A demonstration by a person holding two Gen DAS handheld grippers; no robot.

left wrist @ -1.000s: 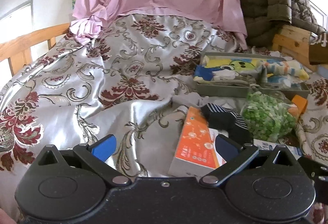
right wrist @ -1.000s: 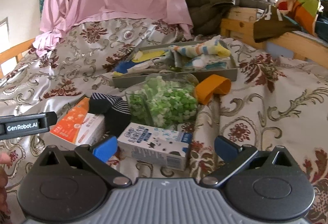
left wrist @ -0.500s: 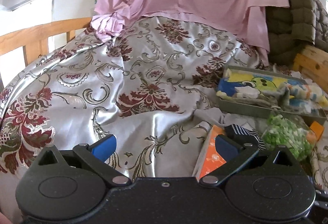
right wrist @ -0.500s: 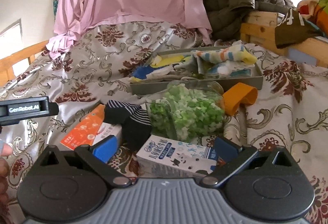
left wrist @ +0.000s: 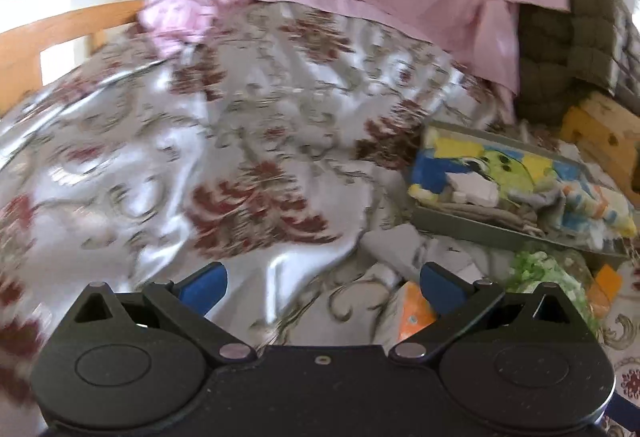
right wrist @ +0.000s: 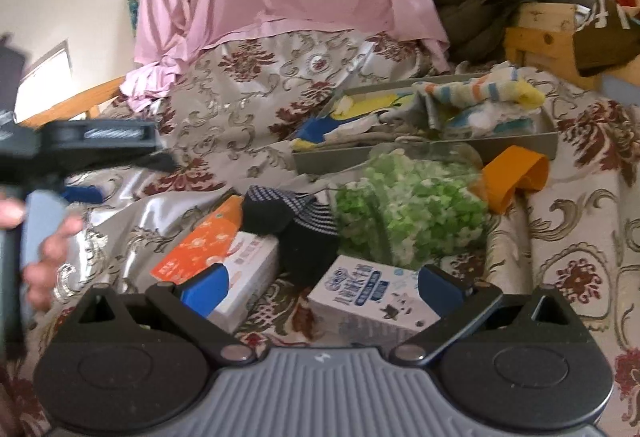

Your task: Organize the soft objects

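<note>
We are eyeing the dark striped sock lying between the orange box and the green bag — light, limp, best pinched at its bunched middle. Both the right gripper and left gripper are spread wide, holding nothing.

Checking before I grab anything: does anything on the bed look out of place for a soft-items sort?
Yes. Two rigid cartons, the orange box and milk carton, lie among the loose soft things. The dark striped sock lies outside the gray tray, draped across the orange box.
</note>
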